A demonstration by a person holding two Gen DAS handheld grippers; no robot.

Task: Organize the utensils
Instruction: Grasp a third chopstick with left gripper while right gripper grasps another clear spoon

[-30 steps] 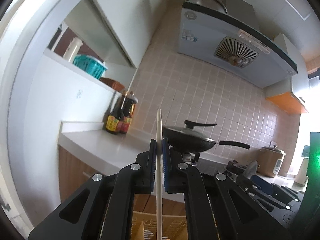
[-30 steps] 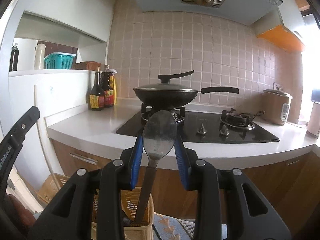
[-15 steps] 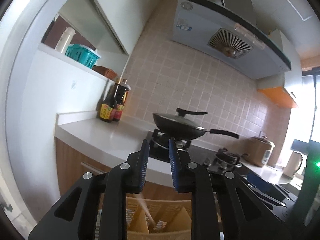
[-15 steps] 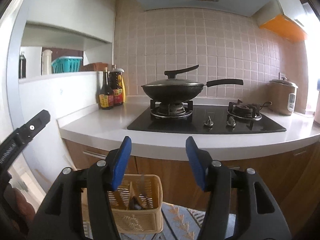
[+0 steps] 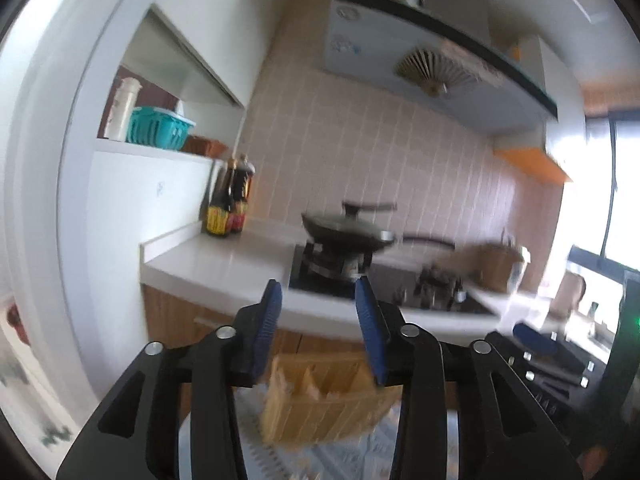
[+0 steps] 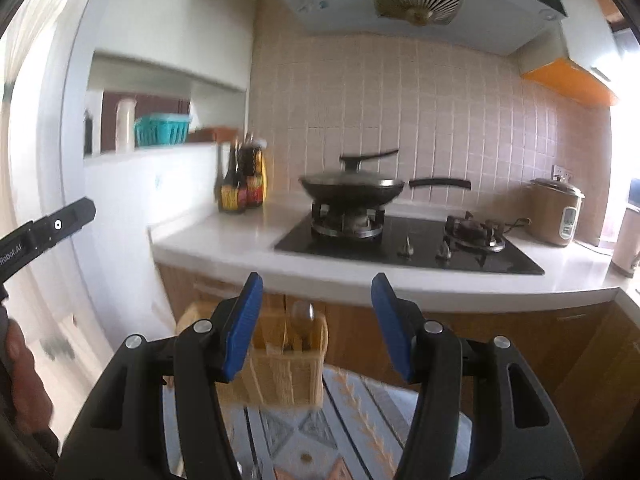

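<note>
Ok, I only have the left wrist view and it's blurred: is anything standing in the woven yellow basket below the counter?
Observer: Yes. The right wrist view shows a metal spoon standing bowl-up in the woven yellow basket.
Operator: Is the right gripper holding anything?
Observer: No. The right gripper is open, with nothing between its jaws.
Operator: And that brown blur past the stove?
Observer: It is a brown rice cooker on the white counter.
</note>
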